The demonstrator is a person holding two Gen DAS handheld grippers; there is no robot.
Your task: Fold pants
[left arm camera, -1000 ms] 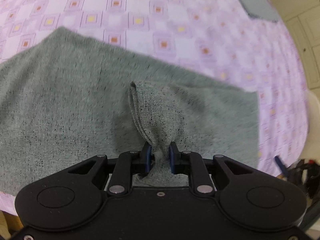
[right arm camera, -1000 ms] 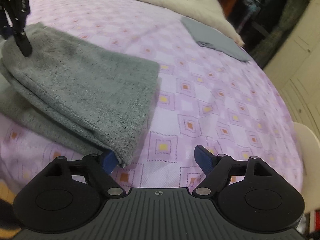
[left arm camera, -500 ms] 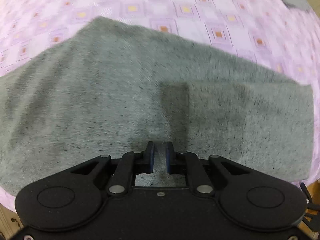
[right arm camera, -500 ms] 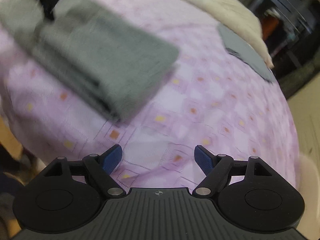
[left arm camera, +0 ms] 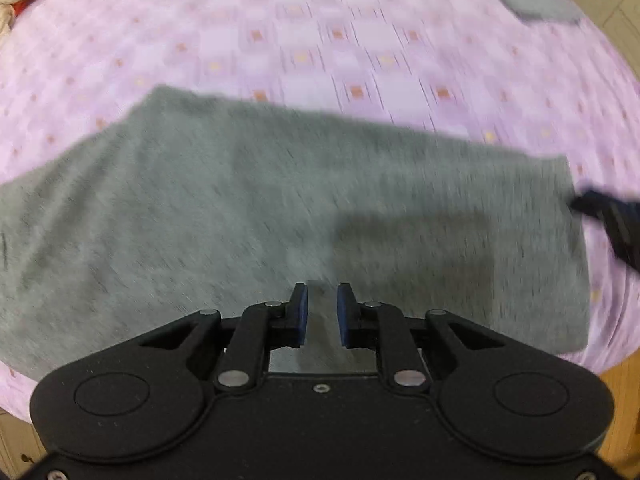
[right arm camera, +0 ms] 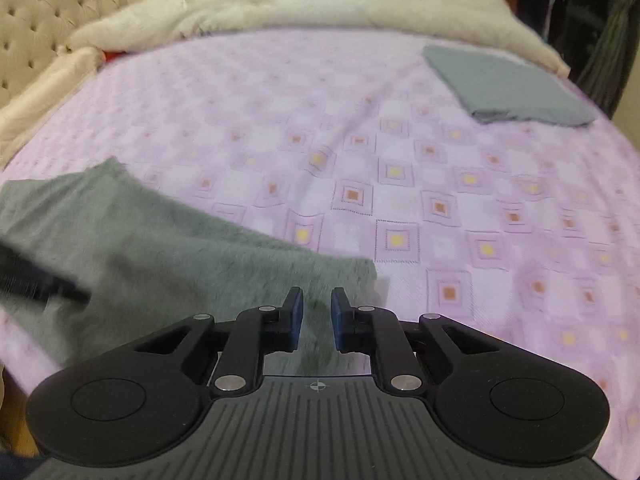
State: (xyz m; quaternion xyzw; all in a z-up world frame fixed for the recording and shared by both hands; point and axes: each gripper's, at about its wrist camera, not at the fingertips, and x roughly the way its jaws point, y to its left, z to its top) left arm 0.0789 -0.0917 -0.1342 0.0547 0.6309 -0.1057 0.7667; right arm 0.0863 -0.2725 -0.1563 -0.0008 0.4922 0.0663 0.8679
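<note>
The bed [right arm camera: 400,160] surface lies bare between the grey pants [right arm camera: 168,256] at the near edge and the folded grey cloth [right arm camera: 504,88] at the far right. A cream duvet [right arm camera: 320,4] blocks the far side.

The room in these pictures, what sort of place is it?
Most likely a bedroom. The work lies on a bed with a purple patterned sheet, a tufted headboard stands at its far end, and a cream comforter is bunched along it.
</note>
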